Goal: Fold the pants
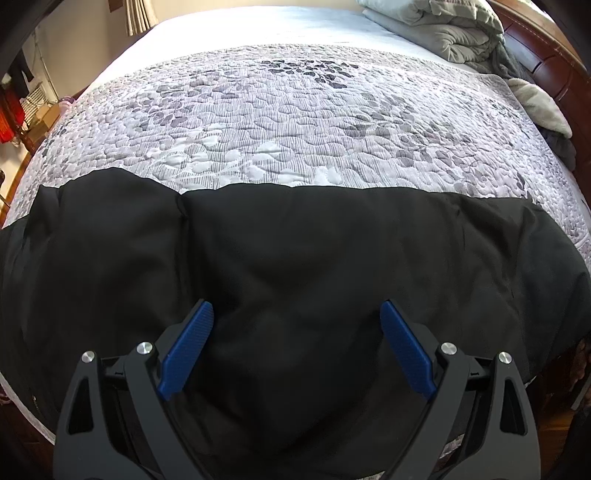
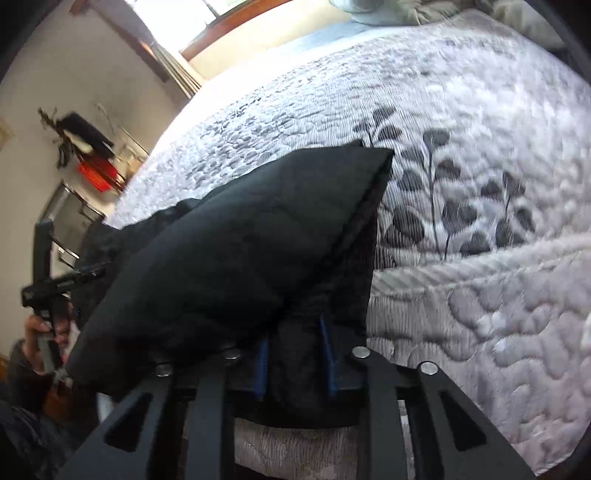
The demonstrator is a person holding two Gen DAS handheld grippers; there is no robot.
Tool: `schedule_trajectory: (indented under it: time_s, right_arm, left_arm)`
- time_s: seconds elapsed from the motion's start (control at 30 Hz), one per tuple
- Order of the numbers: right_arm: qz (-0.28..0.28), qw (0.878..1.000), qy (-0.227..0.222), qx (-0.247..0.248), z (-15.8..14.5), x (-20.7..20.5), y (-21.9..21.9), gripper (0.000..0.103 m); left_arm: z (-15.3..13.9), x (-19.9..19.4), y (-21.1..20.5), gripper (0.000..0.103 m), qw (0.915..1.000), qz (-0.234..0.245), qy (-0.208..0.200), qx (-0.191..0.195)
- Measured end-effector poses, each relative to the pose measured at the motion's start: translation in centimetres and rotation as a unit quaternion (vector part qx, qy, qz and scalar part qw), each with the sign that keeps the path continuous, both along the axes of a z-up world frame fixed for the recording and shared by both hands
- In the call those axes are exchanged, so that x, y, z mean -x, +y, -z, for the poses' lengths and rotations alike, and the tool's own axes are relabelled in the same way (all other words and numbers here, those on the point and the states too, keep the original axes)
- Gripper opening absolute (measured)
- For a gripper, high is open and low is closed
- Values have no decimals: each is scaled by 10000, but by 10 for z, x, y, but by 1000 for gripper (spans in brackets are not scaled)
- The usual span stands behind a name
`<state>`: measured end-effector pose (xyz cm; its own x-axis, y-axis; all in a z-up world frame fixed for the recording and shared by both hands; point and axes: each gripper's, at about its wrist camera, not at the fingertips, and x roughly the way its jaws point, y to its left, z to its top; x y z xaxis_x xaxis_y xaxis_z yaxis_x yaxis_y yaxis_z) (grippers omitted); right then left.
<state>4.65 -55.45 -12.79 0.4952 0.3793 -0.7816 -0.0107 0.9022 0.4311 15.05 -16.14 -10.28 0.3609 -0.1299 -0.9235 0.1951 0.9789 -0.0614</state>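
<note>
Black pants lie spread across the near edge of the bed, reaching from left to right in the left wrist view. My left gripper hovers over their middle, open, with its blue pads wide apart and nothing between them. In the right wrist view one end of the pants is raised off the quilt and draped back over the rest. My right gripper is shut on that end, the black cloth bunched between its blue pads. The left gripper shows at the far left, held by a hand.
The bed carries a grey-and-white leaf-patterned quilt. A heap of folded grey bedding and a pale blanket lie at the far right by the dark wooden bed frame. A wall with clutter stands left of the bed.
</note>
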Motion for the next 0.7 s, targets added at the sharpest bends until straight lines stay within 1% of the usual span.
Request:
schedule_trajectory:
  time_s: [0.03, 0.1, 0.17, 0.23, 0.3, 0.33, 0.37, 0.4, 0.43, 0.5, 0.57, 0.63, 0.7]
  right_arm:
    - [99, 9998, -50, 176, -7, -3, 0, 19]
    - [329, 9991, -136, 215, -13, -10, -9, 18]
    - [686, 9969, -204, 335, -20, -14, -24, 18]
    - [968, 9939, -137, 508, -20, -22, -39, 18]
    - [1121, 9913, 83, 686, -10, -29, -47, 18]
    - [1136, 9909, 167, 699, -7, -30, -48, 19]
    - [1185, 9902, 211, 705, -3, -31, -50, 29]
    - [1264, 9887, 215, 771, -3, -29, -51, 34]
    - [1358, 9869, 180, 858, -6, -25, -53, 37]
    - [1557, 9835, 70, 917, -15, -17, -60, 44]
    - [1761, 9794, -10, 989, -23, -1, -69, 56]
    - [1896, 9770, -5, 978, -30, 11, -78, 58]
    - [1981, 9767, -59, 819, -36, 26, -84, 58]
  left_arm:
    - [1, -1, 0, 91, 10000, -8, -14, -13]
    - [2, -3, 2, 91, 10000, -49, -10, -30]
    - [3, -6, 3, 91, 9999, -38, -48, 84]
    - [5, -8, 0, 91, 9999, 13, -142, 61]
    - [9, -10, -9, 91, 9997, 141, -186, -32]
    - [12, -10, -13, 91, 9996, 159, -201, -144]
    - [14, -10, -16, 91, 9993, 184, -232, -248]
    - [15, -10, -18, 91, 9989, 214, -267, -321]
    - [16, -10, -19, 92, 9986, 242, -292, -364]
    - [15, -9, -17, 92, 9987, 268, -292, -316]
    - [12, -9, -11, 91, 9990, 258, -239, -263]
    - [6, -5, -6, 91, 9991, 236, -246, -237]
    - [1, 0, -2, 91, 9991, 211, -282, -227]
